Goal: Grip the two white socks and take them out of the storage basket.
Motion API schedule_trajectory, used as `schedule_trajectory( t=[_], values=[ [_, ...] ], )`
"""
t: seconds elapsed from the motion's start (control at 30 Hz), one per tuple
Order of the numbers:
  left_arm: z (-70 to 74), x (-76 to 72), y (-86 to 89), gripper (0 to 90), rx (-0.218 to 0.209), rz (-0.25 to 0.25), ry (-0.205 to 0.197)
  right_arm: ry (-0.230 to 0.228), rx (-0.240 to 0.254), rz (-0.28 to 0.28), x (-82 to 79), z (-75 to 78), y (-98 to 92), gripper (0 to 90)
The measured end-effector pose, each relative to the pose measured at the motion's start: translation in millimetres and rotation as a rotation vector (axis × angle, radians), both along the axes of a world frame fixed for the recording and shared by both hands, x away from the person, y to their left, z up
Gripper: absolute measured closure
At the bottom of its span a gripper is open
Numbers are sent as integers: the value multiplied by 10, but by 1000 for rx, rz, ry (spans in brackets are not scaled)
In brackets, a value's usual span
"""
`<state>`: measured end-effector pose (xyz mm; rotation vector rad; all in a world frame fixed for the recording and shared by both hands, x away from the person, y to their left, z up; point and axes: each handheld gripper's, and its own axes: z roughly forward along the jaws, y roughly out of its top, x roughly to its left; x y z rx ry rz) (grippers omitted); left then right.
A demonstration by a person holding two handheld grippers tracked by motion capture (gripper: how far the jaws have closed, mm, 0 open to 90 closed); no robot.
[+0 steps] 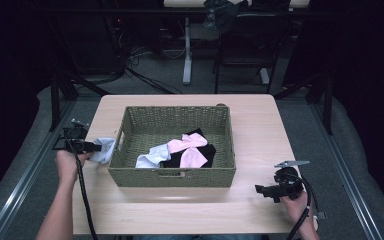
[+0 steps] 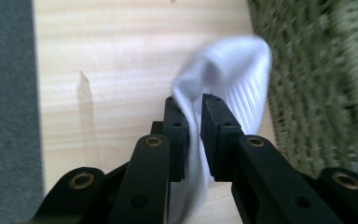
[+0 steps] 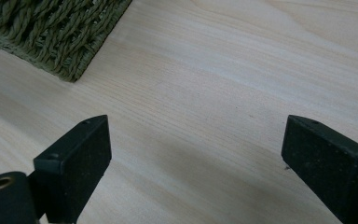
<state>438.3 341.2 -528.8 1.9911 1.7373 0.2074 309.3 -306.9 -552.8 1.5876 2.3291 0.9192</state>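
Table (image 1: 260, 125): left gripper (image 2: 193, 109) pinching blurred white sock (image 2: 228, 70).

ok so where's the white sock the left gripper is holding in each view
High view: white sock at the left, just outside the woven basket.
Left gripper view: centre, pinched between the jaws.
Right gripper view: not in it.
Shared landmark: the basket's woven wall.

Both forearms are bare, no sleeves showing. The left claw (image 2: 194, 109) is black, with brass-ringed pivot holes and small screw holes in its jaws. The right claw (image 1: 261, 190) carries a grey three-cornered plate; black cables trail from both.
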Motion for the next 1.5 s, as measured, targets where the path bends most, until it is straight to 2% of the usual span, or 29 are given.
schedule_trajectory(
  t=[0.03, 0.07, 0.2, 0.3, 0.33, 0.43, 0.5, 0.57, 0.63, 0.73, 0.83, 0.87, 0.93, 1.03, 1.1, 1.27, 1.4, 1.43, 1.47, 1.5],
  values=[
    [0, 0, 0, 797, 0, 0, 0, 0, 0, 0, 0, 0, 0, 78],
    [-89, 0, 12, 794, -6, 7, 24, -1, -3, -2, -3, 0, -1, 78],
    [-131, -16, 59, 767, -27, 17, 25, 2, 0, -1, 2, -3, -4, 78],
    [-101, -31, 70, 635, -23, 19, 20, 4, -1, 1, 6, -6, -1, 78],
    [-53, -51, 87, 584, -33, 19, 12, 5, 1, -1, 8, -7, 4, 78],
    [38, -78, 104, 421, -24, 32, -5, 1, 1, 1, 16, -10, 9, 78],
    [68, -88, 108, 357, -18, 33, -14, 5, 2, 4, 18, -8, 12, 78],
    [165, -106, 119, 305, -8, 33, -26, 4, 2, 5, 19, -7, 13, 78],
    [203, -111, 120, 256, -3, 34, -25, 4, 1, 6, 20, -6, 13, 78],
    [344, -130, 106, 221, 8, 28, -49, 0, 2, 5, 24, -6, 18, 78],
    [405, -136, 86, 200, 13, 26, -63, -1, 2, 5, 26, -6, 19, 78],
    [488, -141, 56, 194, 17, 18, -81, -2, 2, 5, 28, -5, 19, 78],
    [563, -144, 19, 174, 25, 7, -94, 0, 2, 9, 30, -4, 17, 78],
    [629, -146, -22, 158, 30, -3, -105, 0, 3, 8, 30, -4, 16, 78],
    [753, -149, -113, 156, 39, -28, -129, 1, 2, 6, 29, -2, 14, 78],
    [923, -151, -310, 148, 48, -68, -167, 1, 4, 6, 28, -2, 13, 78],
    [1035, -145, -494, 131, 63, -112, -185, 0, 4, 4, 26, 0, 14, 78],
    [1035, -145, -494, 129, 63, -112, -185, 0, 4, 4, 26, 0, 14, 78],
    [1071, -138, -576, 125, 68, -129, -191, 0, 6, 7, 26, 2, 10, 78],
    [1071, -138, -576, 121, 68, -129, -191, 0, 6, 7, 26, 2, 10, 78]
  ],
)
